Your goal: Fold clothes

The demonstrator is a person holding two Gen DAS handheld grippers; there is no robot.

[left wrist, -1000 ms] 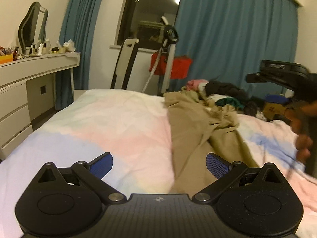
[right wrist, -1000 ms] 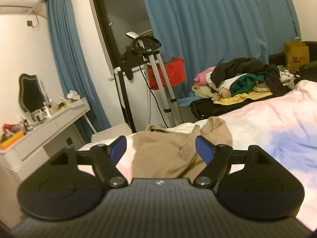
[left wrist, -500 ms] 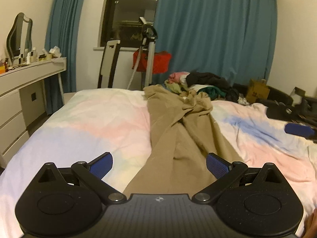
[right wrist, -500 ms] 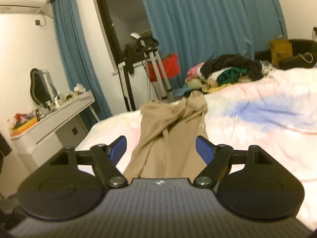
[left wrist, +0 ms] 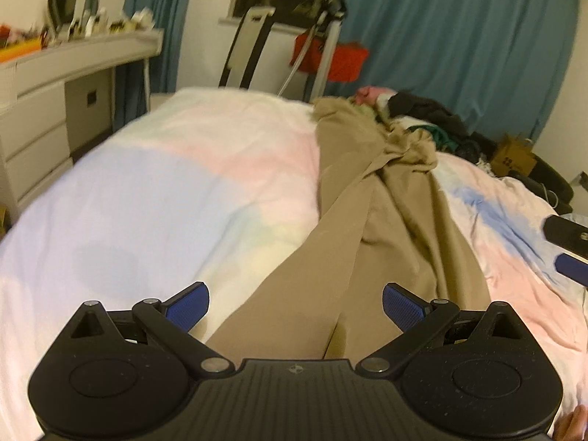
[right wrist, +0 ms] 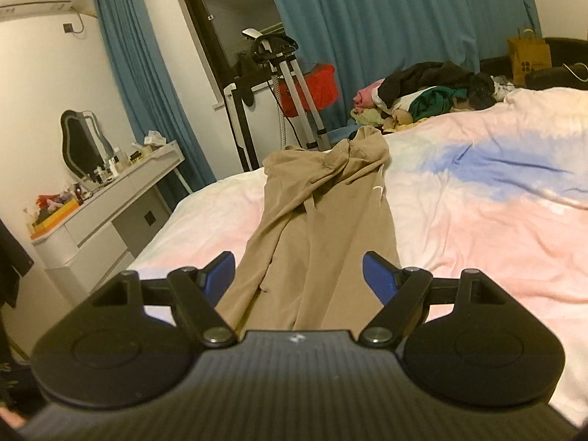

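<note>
Your left gripper (left wrist: 296, 308) hangs low over the near end of the tan trousers (left wrist: 371, 228), its two blue pads spread wide with nothing between them; the black housing cuts off the hems, so you cannot see where the legs end. Your right gripper (right wrist: 298, 275) is likewise spread and empty above the same trousers (right wrist: 323, 220), and its body hides their near end too. At the right edge of the left view only a blue pad and a black corner of the right gripper (left wrist: 567, 250) show; the rest is out of frame. A sliver of your hand (left wrist: 575, 422) shows at the bottom right corner.

There is one pair of trousers, two legs lying side by side lengthwise on the pastel duvet (left wrist: 147, 202), the waist bunched at the far end. Beyond it sits one heap of mixed clothes (right wrist: 426, 92), too jumbled to count. One white dresser (right wrist: 110, 202) with one mirror (right wrist: 82, 143) stands at the left, its small items blurred.

Since half a second ago, both cameras have dropped closer to the cloth, and the left view has swung so the trousers sit further right.
</note>
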